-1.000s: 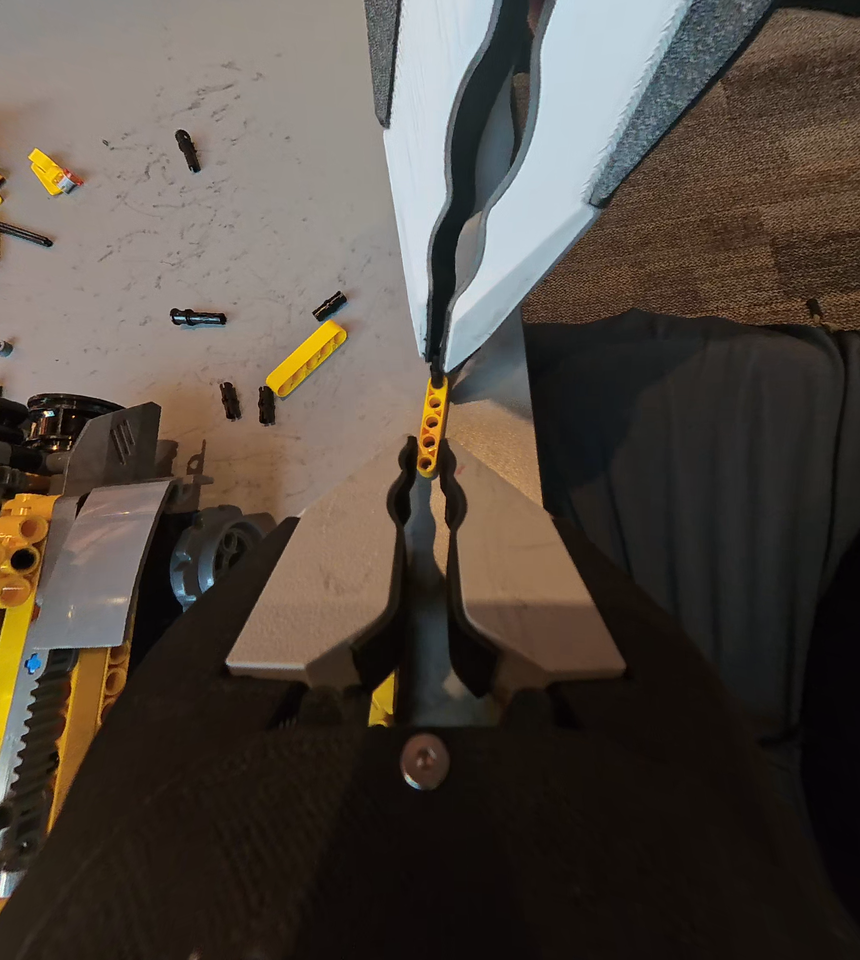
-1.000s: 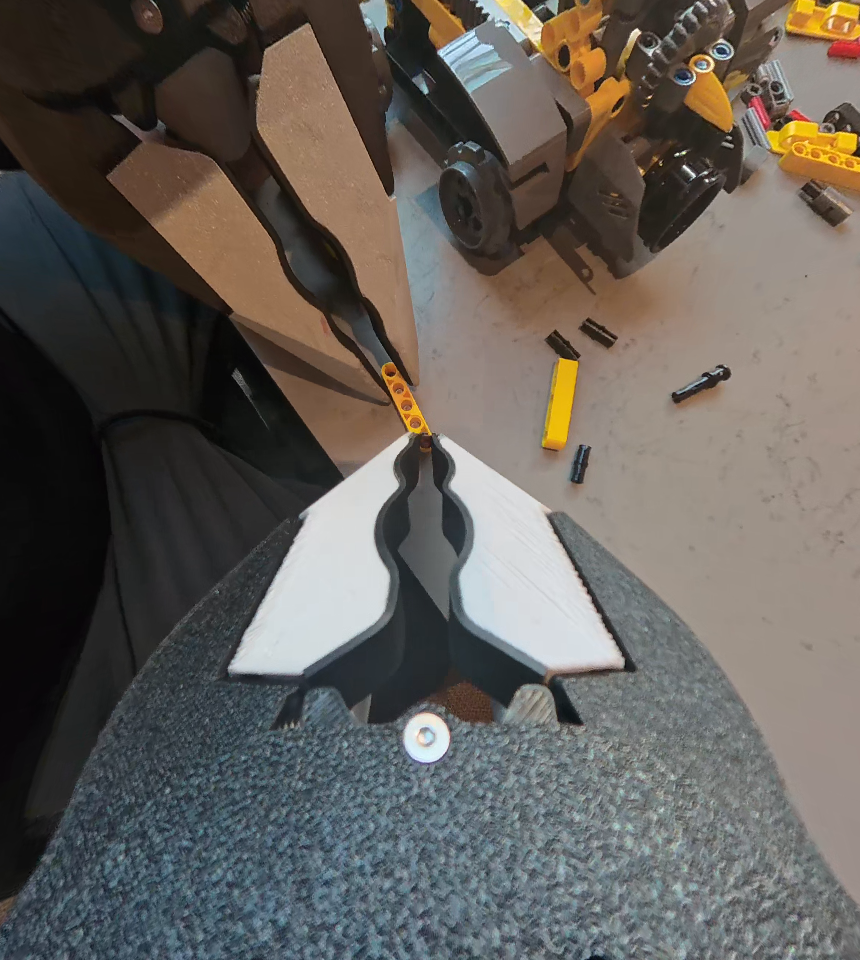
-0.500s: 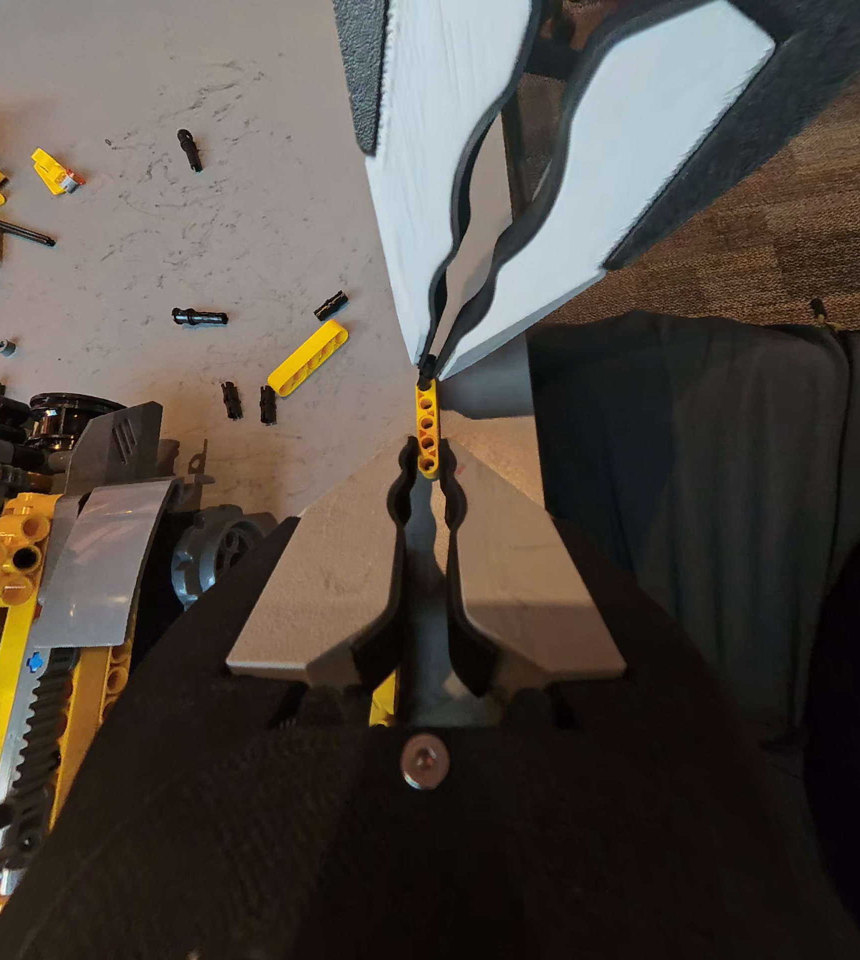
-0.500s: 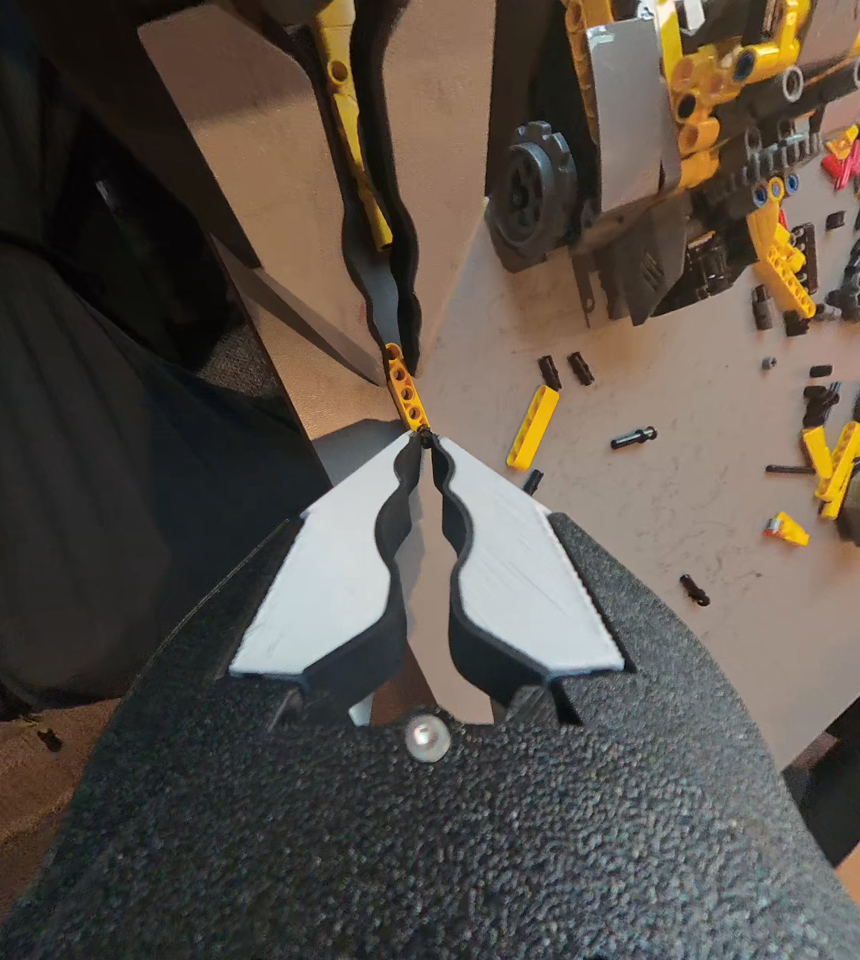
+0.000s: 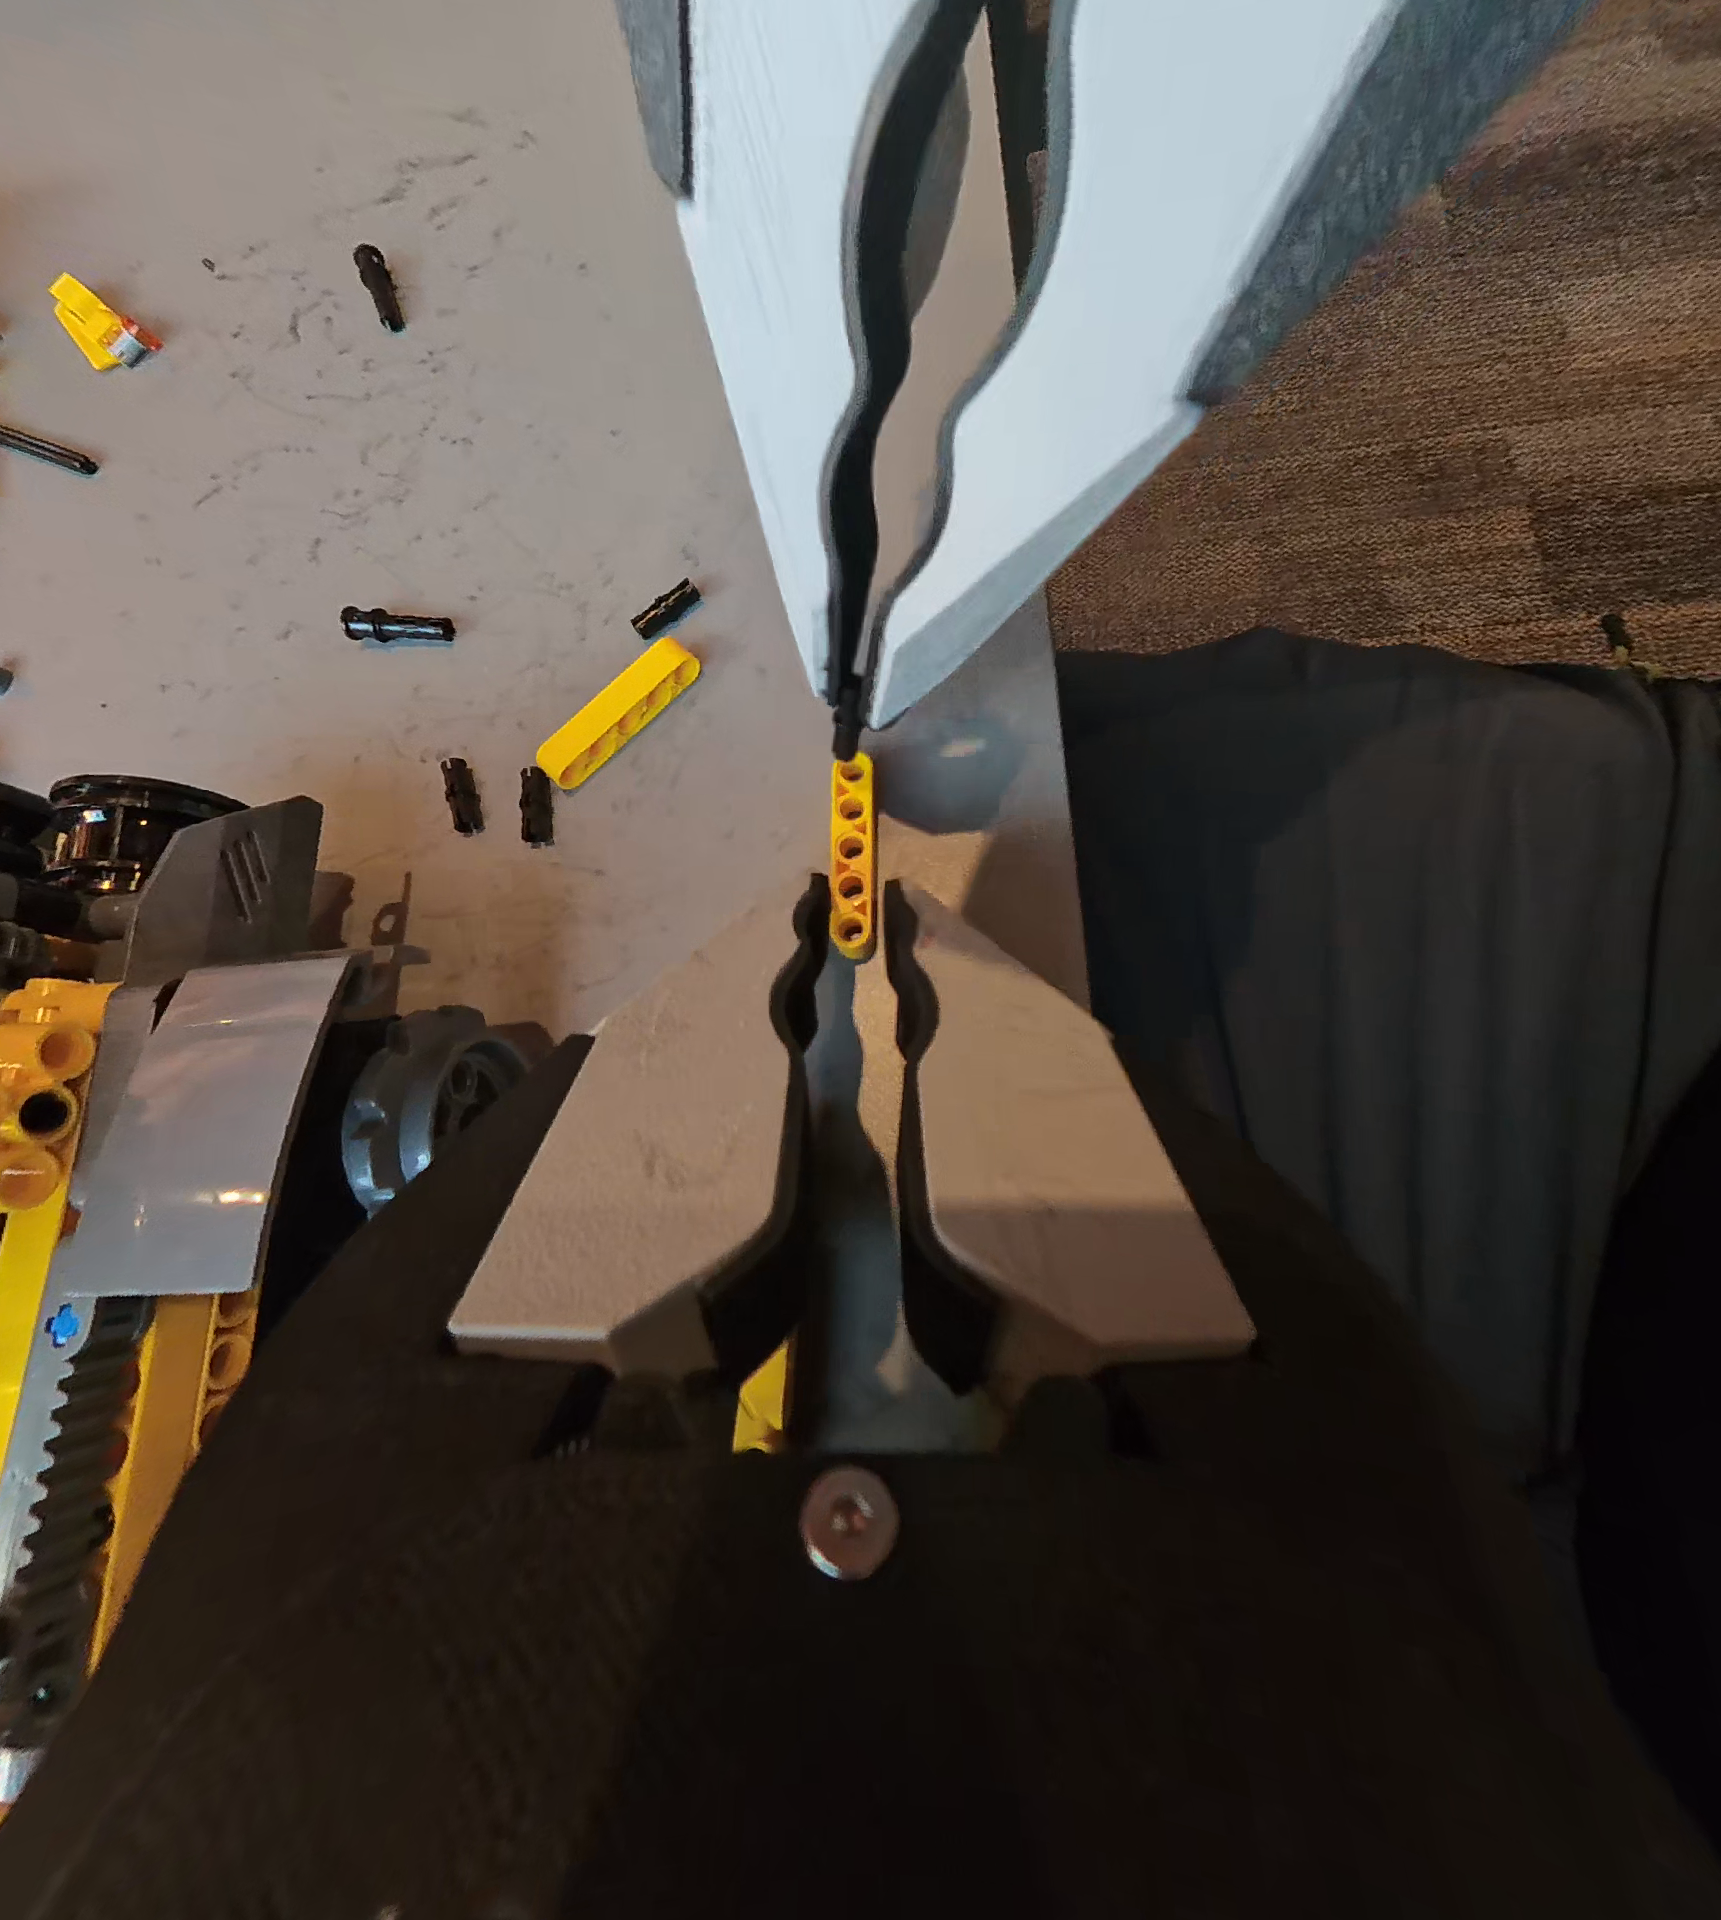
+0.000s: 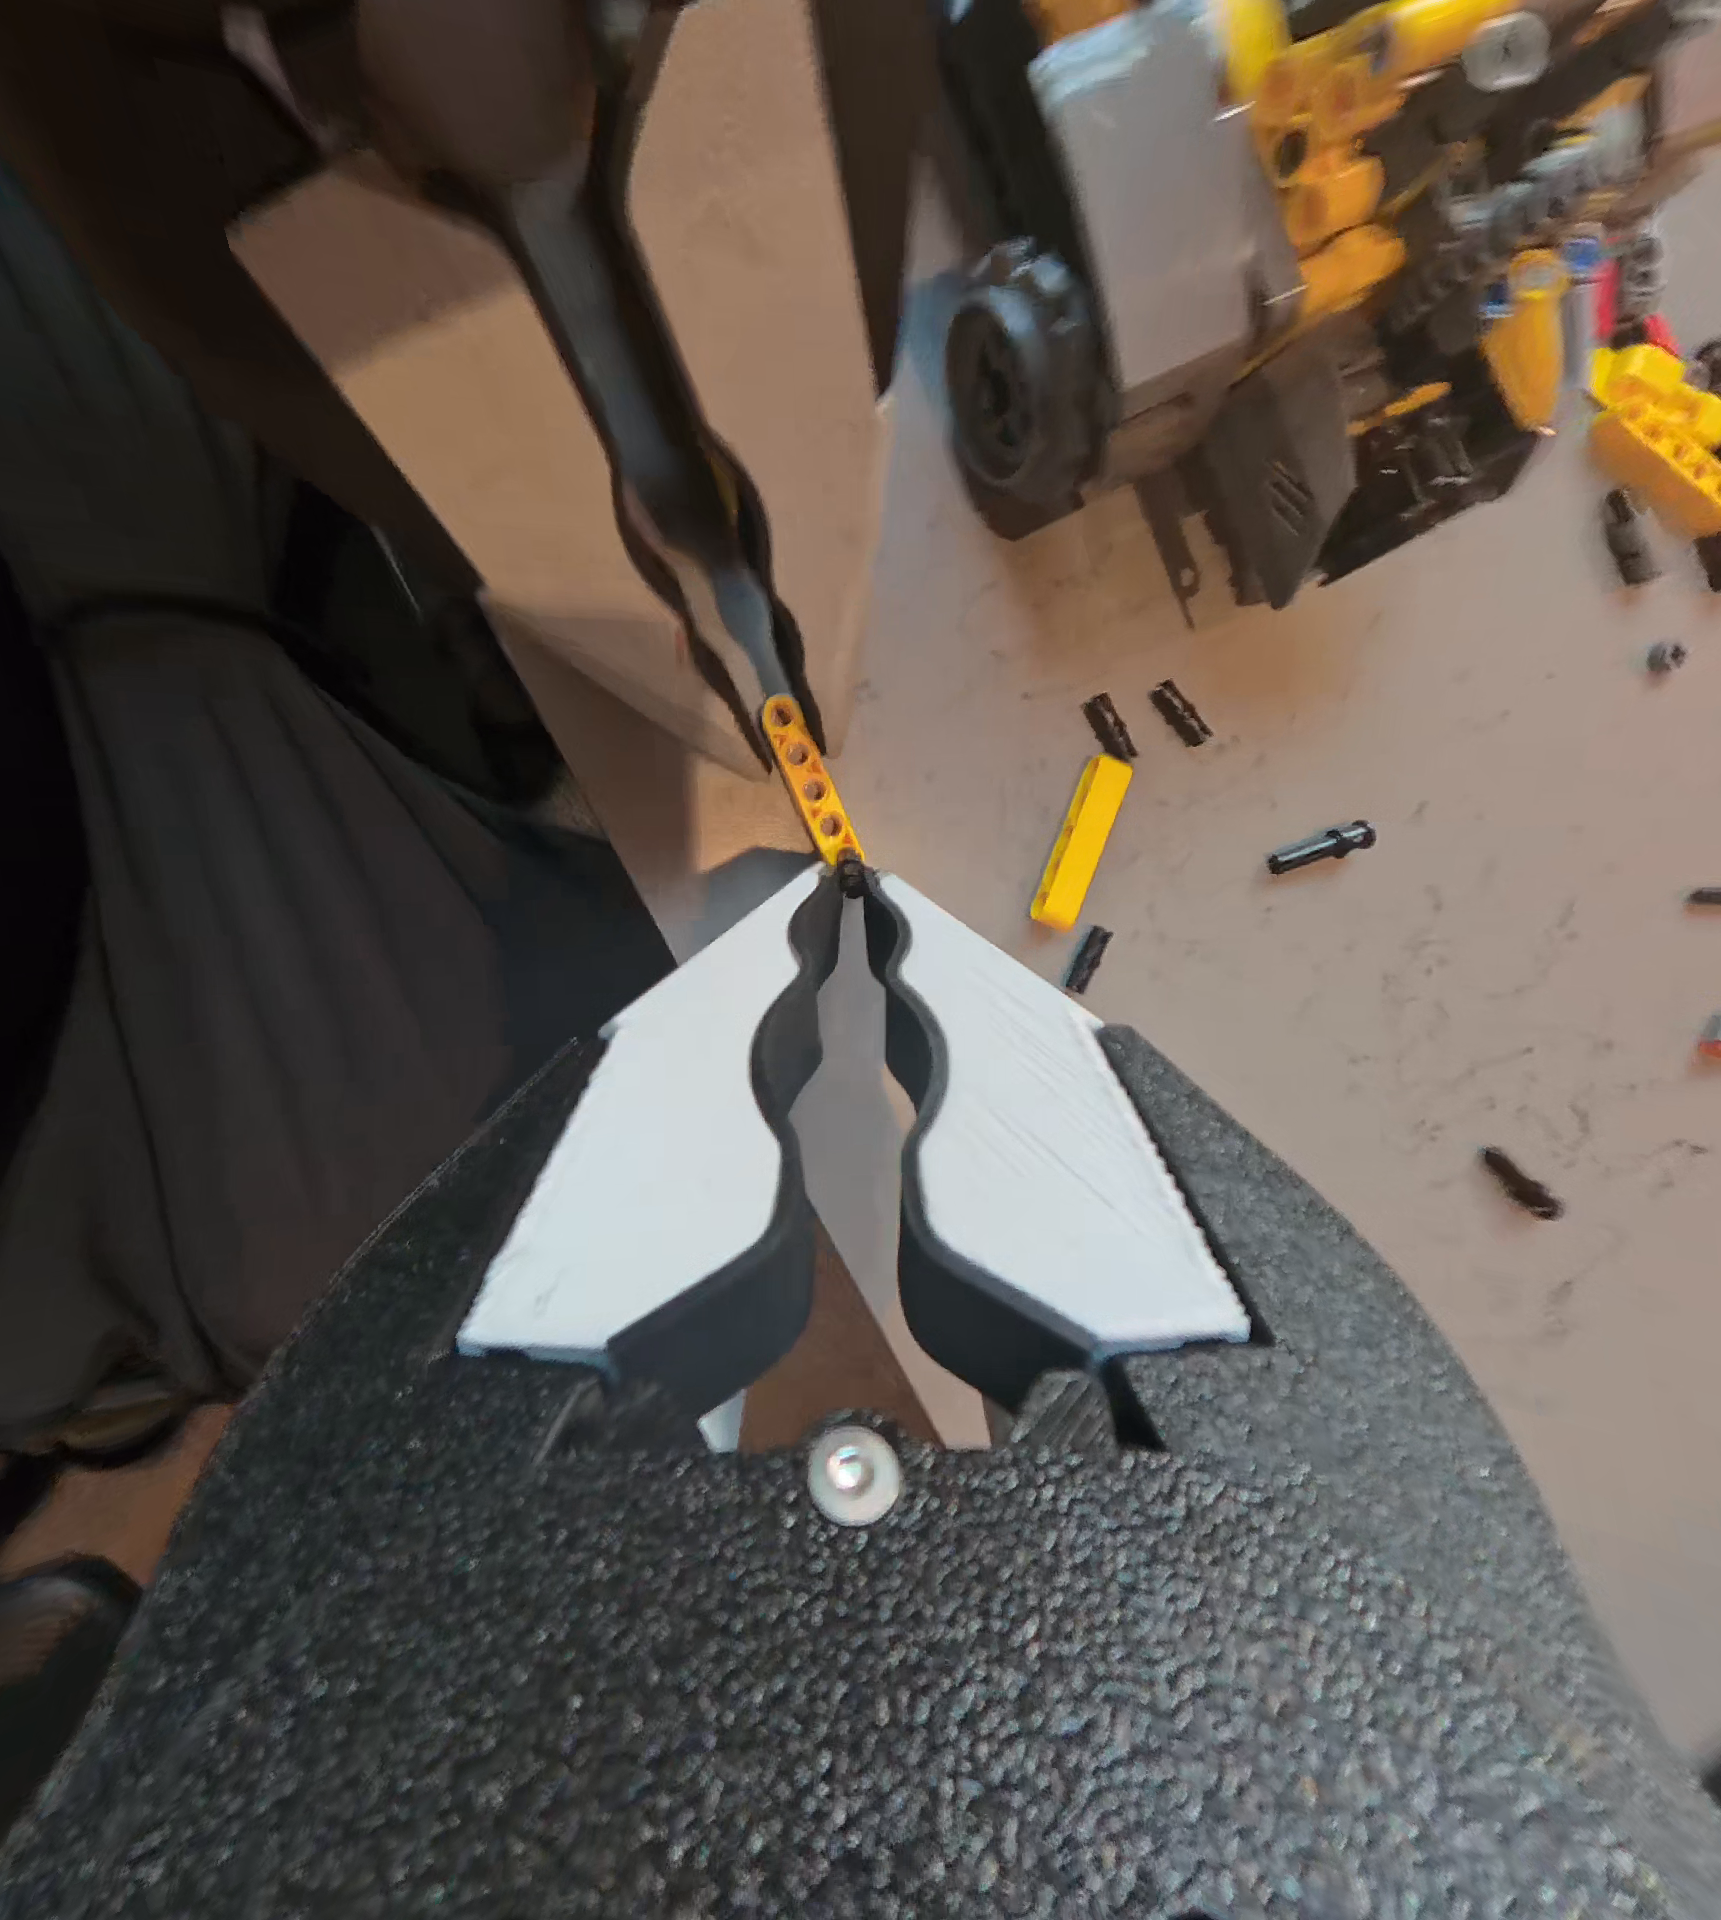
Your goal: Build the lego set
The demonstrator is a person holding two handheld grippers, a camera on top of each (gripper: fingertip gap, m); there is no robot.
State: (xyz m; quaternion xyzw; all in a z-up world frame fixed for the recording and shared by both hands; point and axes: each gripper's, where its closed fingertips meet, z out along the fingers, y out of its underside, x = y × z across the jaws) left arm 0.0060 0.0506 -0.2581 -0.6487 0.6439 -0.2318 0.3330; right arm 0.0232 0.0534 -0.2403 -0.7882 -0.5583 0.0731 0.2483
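Midair, left gripper (image 5: 853,914) jaws clamping yellow beam (image 5: 853,854), right gripper (image 6: 853,881) jaws pinching black pin (image 6: 851,873) at its tip.

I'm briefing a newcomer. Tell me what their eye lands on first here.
The two grippers meeting tip to tip over the table edge: the left gripper pinches a small yellow beam, and the right gripper grips a black pin at the beam's far end. Next, the half-built yellow and grey vehicle among scattered parts.

Looks like an office or hobby room: a pale marbled counter (image 5: 316,436) at left, strewn with loose building-toy pins and beams (image 5: 619,711), a half-built yellow model vehicle (image 6: 1251,312) upper right, and brown patterned carpet (image 5: 1562,364) beside it.
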